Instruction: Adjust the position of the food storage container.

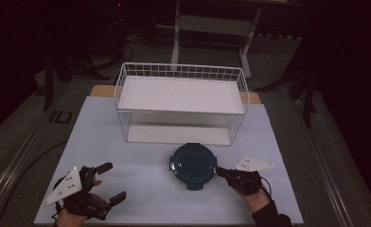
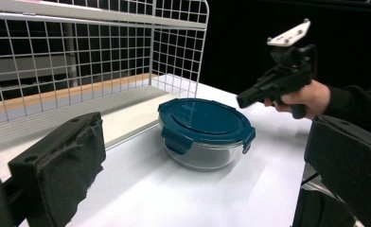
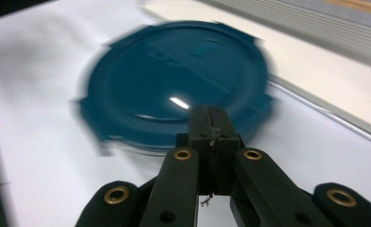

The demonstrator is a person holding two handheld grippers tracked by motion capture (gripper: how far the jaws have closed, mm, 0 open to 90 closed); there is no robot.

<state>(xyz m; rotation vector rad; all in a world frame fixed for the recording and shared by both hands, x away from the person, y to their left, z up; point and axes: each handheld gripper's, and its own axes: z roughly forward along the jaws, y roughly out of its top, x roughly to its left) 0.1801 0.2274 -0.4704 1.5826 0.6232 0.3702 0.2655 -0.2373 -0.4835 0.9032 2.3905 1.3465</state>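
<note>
A round glass container with a dark teal clip lid (image 1: 192, 164) sits on the white table, just in front of the wire basket; I also see this container (image 2: 205, 132) from the side and its lid (image 3: 174, 90) from close up, blurred. My right gripper (image 1: 220, 171) is shut with nothing between its jaws, its tip just right of the lid's rim. That right gripper (image 3: 211, 124) hovers at the lid's near edge. My left gripper (image 1: 110, 182) is open at the front left, well clear of the container, its pads (image 2: 60, 165) spread wide.
A white wire basket (image 1: 127, 82) with a white shelf stands at the back middle of the table (image 1: 141, 179). Beyond the far edge there is a dark floor and a metal frame.
</note>
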